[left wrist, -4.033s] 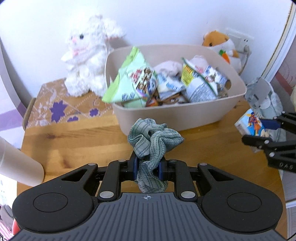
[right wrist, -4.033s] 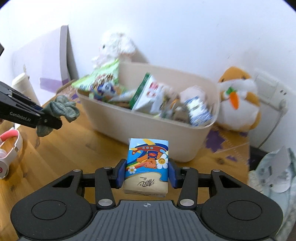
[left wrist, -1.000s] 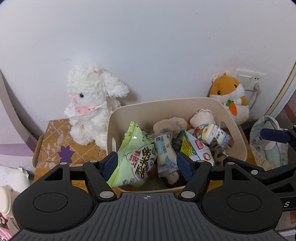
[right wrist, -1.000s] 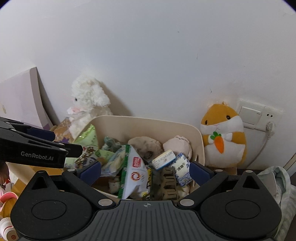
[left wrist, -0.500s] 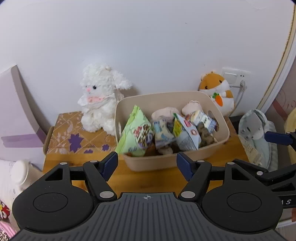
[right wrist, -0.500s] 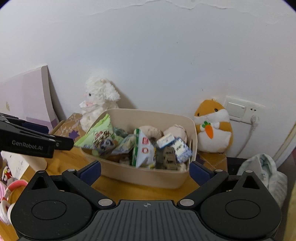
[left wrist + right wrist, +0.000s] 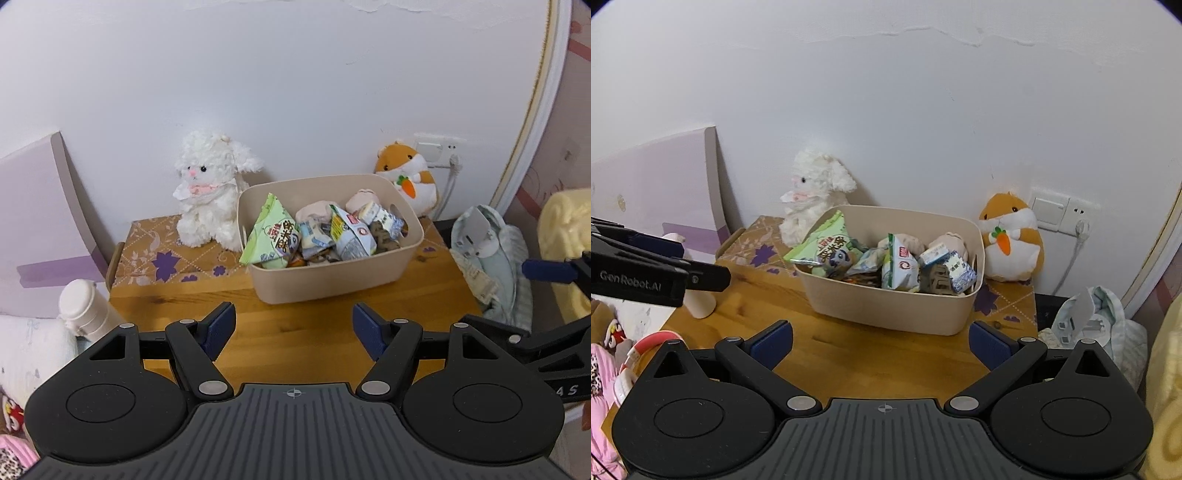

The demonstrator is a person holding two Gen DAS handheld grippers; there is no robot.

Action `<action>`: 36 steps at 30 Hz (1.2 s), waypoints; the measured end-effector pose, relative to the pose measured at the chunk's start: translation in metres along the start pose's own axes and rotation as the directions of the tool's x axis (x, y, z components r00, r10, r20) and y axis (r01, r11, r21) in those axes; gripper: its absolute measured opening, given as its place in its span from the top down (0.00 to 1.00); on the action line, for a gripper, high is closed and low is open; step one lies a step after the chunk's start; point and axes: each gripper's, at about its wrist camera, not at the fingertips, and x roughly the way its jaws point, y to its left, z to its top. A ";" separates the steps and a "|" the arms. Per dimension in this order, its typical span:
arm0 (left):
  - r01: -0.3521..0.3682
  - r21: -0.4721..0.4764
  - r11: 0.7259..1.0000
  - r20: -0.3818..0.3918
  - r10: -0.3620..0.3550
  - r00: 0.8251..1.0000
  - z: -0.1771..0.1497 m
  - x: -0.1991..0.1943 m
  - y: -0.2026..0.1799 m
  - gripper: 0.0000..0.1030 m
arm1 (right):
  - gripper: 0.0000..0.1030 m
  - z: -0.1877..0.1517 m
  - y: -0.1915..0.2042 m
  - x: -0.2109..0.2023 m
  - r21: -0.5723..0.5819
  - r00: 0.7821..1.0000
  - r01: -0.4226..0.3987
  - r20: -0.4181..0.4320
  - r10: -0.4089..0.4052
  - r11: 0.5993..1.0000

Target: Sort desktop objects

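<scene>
A home bedroom or child's room is suggested. A small wooden table (image 7: 849, 354) is set against a white wall, and a beige bin (image 7: 886, 306) full of snack packets is placed on it. Behind the bin to the left, a white plush rabbit (image 7: 812, 195) is seated; to the right of the bin, an orange plush hamster (image 7: 1012, 240) is propped below a wall socket (image 7: 1062, 214). Bedding (image 7: 565, 236) is seen further right.

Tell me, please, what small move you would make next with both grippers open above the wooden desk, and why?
Probably swing the left gripper toward the white cylindrical bottle at the desk's left edge. Both it and the right gripper are open and hold nothing; the beige plastic bin is already packed, and the bottle stands outside it.
</scene>
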 end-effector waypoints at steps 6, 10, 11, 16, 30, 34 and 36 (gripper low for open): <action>0.010 0.003 1.000 -0.012 -0.010 1.000 -0.014 -0.024 0.001 0.31 | 0.00 -0.006 0.010 -0.032 0.016 1.000 -0.014 0.009 0.014 1.000; 0.009 0.025 1.000 -0.005 -0.008 1.000 -0.024 -0.040 0.001 0.31 | 0.00 -0.011 0.015 -0.054 0.028 0.999 0.006 0.036 -0.007 1.000; 0.012 0.029 1.000 -0.010 -0.012 1.000 -0.027 -0.043 0.001 0.31 | 0.00 -0.013 0.015 -0.059 0.040 0.999 0.009 0.040 -0.010 0.999; 0.036 0.031 0.999 -0.021 -0.035 0.999 -0.040 -0.059 0.003 0.31 | 0.00 -0.021 0.014 -0.082 0.117 0.998 0.026 0.050 -0.032 0.993; 0.061 0.048 0.997 -0.043 -0.059 0.997 -0.064 -0.088 0.005 0.31 | 0.00 -0.047 0.010 -0.115 0.194 0.994 0.107 -0.019 -0.106 0.975; 0.063 0.050 0.997 -0.053 -0.061 0.997 -0.067 -0.088 0.006 0.31 | 0.00 -0.051 0.011 -0.119 0.208 0.993 0.119 -0.026 -0.116 0.971; 0.069 0.046 0.997 -0.059 -0.066 0.996 -0.067 -0.088 0.008 0.31 | 0.00 -0.051 0.012 -0.121 0.204 0.992 0.127 -0.028 -0.124 0.971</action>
